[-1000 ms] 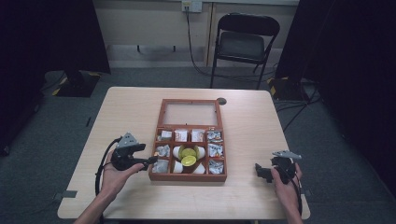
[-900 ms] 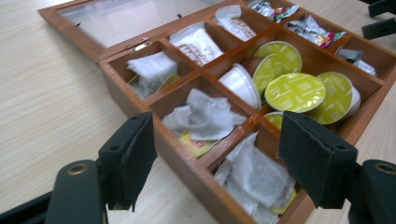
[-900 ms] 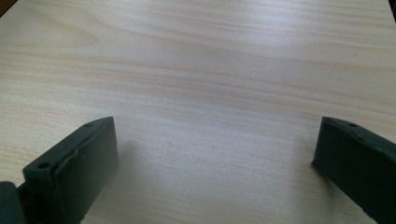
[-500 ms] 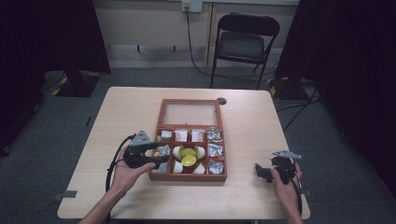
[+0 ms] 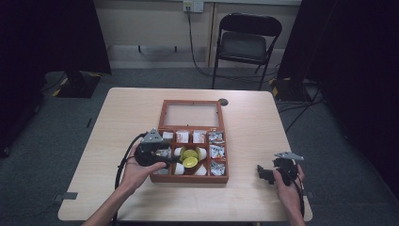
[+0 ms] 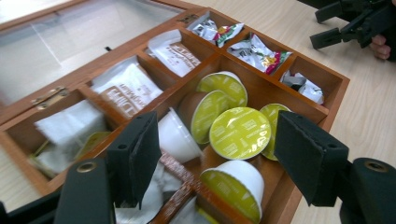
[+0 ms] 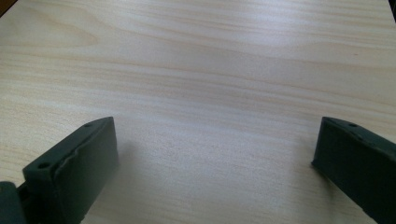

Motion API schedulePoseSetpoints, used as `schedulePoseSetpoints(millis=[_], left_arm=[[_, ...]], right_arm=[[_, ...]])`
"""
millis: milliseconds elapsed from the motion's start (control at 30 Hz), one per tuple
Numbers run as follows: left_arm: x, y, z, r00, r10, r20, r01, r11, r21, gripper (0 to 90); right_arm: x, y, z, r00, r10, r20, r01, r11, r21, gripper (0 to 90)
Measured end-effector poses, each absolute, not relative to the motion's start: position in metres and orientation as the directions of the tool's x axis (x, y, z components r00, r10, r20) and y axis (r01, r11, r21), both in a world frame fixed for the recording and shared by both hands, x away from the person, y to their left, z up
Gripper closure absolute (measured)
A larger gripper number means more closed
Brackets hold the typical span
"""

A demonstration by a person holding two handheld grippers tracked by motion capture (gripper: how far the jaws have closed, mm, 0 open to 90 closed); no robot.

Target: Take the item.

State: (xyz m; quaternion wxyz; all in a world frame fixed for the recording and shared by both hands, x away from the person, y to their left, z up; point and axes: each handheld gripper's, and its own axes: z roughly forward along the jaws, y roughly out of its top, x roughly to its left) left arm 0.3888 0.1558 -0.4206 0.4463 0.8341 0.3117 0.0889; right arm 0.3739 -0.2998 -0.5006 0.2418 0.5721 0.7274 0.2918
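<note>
**Left gripper poised over the pod compartment, right gripper idle on bare table**

While the right gripper (image 5: pixel 266 173) sits at the lower right of the high view, its jaws spread wide over plain light wood with nothing between them, the left gripper (image 5: pixel 175 160) reaches across the left wall of the wooden box (image 5: pixel 193 179) at frame centre. In the left gripper view its jaws stand wide apart and hold nothing; between them lies the middle compartment, packed with coffee pods (image 6: pixel 239 132), green foil lids facing up or tilted, white and brown cups pressed side by side. The pods nearly touch the dividers, so little room remains around them.

Toward the upper left of that view, compartments hold white sachets (image 6: pixel 126 87), and toward the upper right, crinkled foil packets (image 6: pixel 257 52). The glass lid (image 5: pixel 191 114) lies folded open flat on the far side of the box in the high view.

The table (image 5: pixel 249 132) has broad bare wood to the left and right of the box. Its near edge runs along the bottom of the high view, close under both hands. A small dark disc (image 5: pixel 223 101) rests just beyond the lid's right corner. A folding chair (image 5: pixel 244 42) stands beyond the table's far edge, at upper centre.
</note>
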Motion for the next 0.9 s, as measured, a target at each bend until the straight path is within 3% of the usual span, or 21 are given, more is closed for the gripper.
schedulePoseSetpoints(millis=[300, 600, 900], left_arm=[[0.392, 0.141, -0.411, 0.814, 0.567, -0.127, 0.421, -0.425, 0.801, 30.5], [0.411, 0.125, -0.425, 0.807, 0.561, -0.182, 0.463, -0.411, 0.785, 31.0], [0.413, 0.115, -0.437, 0.817, 0.549, -0.174, 0.464, -0.448, 0.764, 36.9]], right_arm=[[0.374, -0.3, -0.501, -0.228, 0.973, -0.018, 0.691, 0.175, 0.701, 0.0], [0.374, -0.3, -0.501, -0.228, 0.973, -0.018, 0.691, 0.175, 0.701, 0.0], [0.374, -0.3, -0.501, -0.228, 0.973, -0.018, 0.691, 0.175, 0.701, 0.0]])
